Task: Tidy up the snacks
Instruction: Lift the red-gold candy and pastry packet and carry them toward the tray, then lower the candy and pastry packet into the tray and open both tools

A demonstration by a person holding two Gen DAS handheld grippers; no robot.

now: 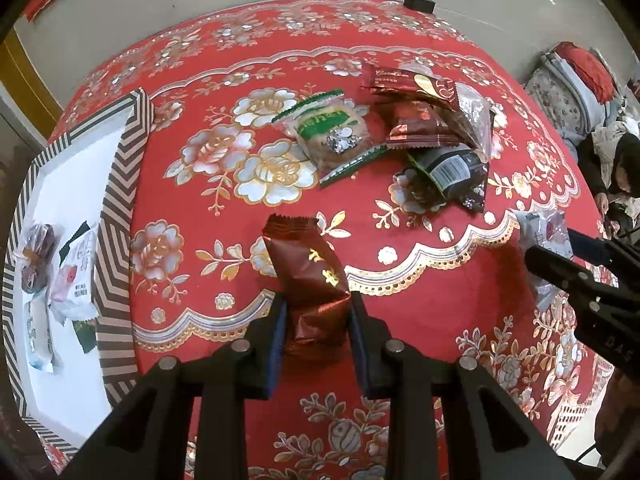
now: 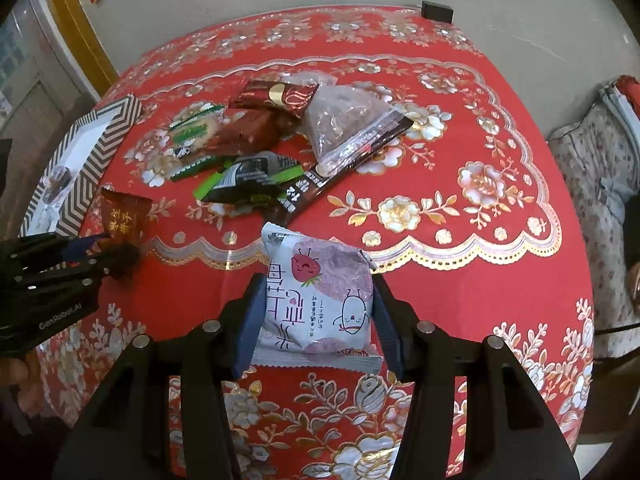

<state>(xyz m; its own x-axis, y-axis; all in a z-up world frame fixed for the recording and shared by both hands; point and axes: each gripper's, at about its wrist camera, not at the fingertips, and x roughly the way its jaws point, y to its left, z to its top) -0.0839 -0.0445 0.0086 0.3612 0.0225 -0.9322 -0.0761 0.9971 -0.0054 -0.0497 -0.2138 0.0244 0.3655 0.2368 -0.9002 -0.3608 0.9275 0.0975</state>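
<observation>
My left gripper (image 1: 318, 316) is shut on a dark red snack packet with gold writing (image 1: 310, 276), held above the red tablecloth; the packet also shows in the right wrist view (image 2: 122, 212). My right gripper (image 2: 318, 304) is shut on a white strawberry snack packet (image 2: 316, 300), seen at the right edge of the left wrist view (image 1: 544, 232). A pile of loose snacks lies mid-table: a green-edged biscuit packet (image 1: 332, 132), brown packets (image 1: 416, 120), a black-and-green packet (image 2: 248, 178), a clear bag (image 2: 344, 124). A striped-rim box (image 1: 120, 208) at the left holds several snacks (image 1: 72, 280).
The round table has a red floral cloth (image 1: 420, 300). A small black block (image 1: 418, 1) sits at the far table edge. A person (image 1: 624, 168) sits at the right beside bedding (image 1: 572, 76). The wall is behind the table.
</observation>
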